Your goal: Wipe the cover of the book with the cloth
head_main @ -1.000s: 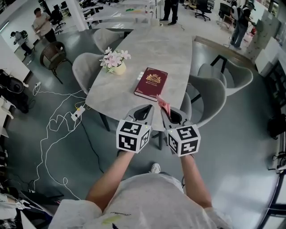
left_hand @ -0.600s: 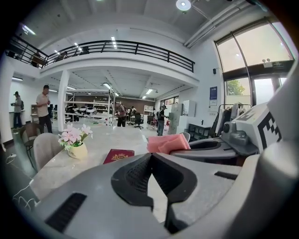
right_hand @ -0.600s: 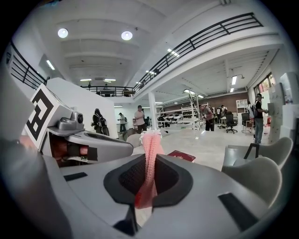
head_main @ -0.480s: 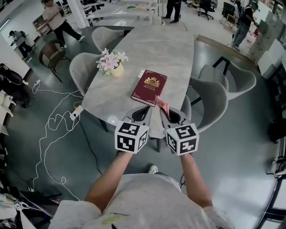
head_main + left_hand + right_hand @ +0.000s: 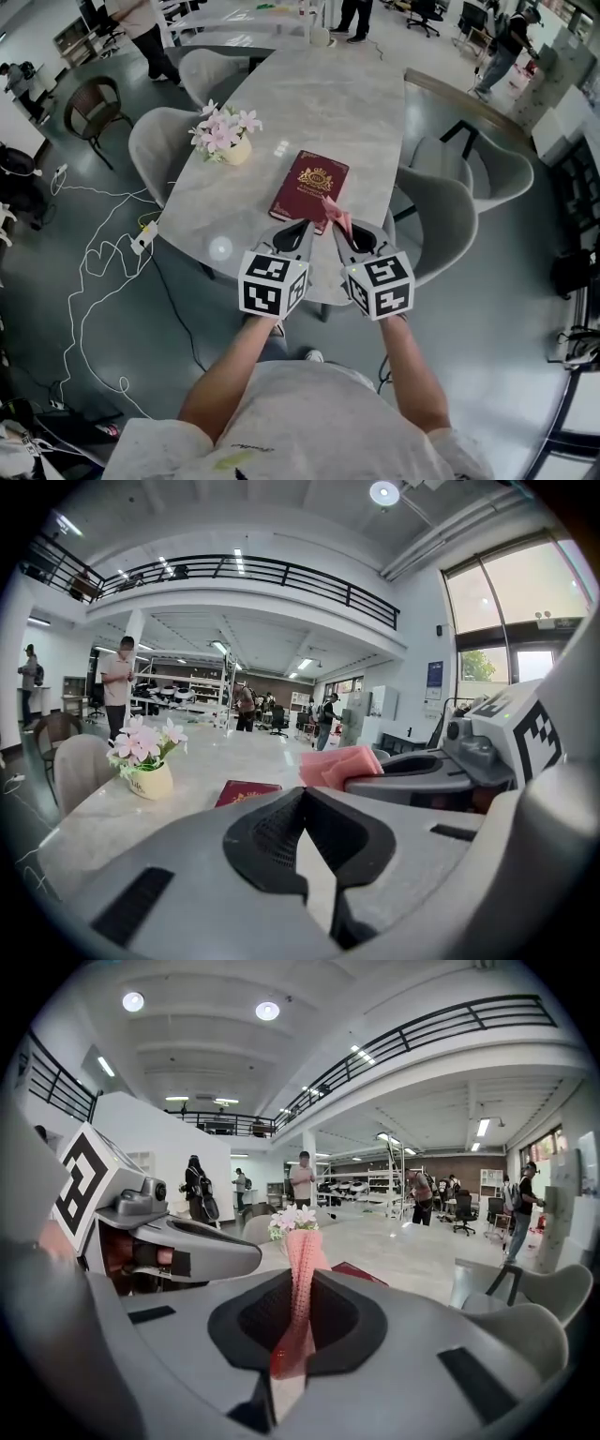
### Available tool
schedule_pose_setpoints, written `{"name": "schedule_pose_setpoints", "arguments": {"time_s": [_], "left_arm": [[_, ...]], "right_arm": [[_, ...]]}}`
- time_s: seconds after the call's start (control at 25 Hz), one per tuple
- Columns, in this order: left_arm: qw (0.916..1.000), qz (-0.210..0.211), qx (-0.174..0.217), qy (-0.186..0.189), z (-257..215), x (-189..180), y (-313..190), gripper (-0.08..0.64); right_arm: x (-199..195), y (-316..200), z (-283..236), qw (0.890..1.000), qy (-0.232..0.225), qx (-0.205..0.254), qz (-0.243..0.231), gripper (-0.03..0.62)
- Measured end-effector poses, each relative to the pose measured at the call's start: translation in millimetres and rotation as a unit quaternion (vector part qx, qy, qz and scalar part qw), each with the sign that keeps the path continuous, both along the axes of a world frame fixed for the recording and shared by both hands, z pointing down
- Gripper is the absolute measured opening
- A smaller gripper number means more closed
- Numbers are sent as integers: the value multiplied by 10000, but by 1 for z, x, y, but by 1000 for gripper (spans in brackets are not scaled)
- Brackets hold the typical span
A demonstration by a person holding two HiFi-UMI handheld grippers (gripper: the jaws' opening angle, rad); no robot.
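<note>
right gripper view alone: cloth (image 5: 301,1274) deep between jaws

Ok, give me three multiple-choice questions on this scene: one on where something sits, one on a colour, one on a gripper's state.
1. Where does the dark red book with a gold crest lie?
A) on the grey marbled table, beside the pot of pink flowers
B) on a chair seat
C) on the floor

2. What colour is the folded cloth?
A) blue
B) pink
C) white

3. How is the right gripper?
A) open and empty
B) shut on the cloth
C) shut on the book

Answers:
1 A: the head view shows the book flat on the tabletop, with the flowers next to it.
2 B: the cloth shows pink in all three views.
3 B: the right gripper view shows the cloth pinched between the closed jaws and standing up from them.
</note>
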State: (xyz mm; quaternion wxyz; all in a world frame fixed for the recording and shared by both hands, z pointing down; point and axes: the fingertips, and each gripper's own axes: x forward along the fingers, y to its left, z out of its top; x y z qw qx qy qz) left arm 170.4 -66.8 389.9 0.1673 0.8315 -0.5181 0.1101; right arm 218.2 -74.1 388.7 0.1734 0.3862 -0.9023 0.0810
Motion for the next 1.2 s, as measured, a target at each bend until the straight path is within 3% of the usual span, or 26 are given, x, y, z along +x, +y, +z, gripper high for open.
{"name": "schedule_pose_setpoints", "arguments": {"time_s": [0.68, 1.2], "left_arm": [[9987, 476, -178, -33, 36, -53, -100, 7], [9952, 864, -459, 26, 66, -82, -144, 7]], "right_arm": [[-28, -119, 45, 9954, 864, -222, 350, 18], [-25, -198, 95, 9797, 1793, -575, 687, 18]]}}
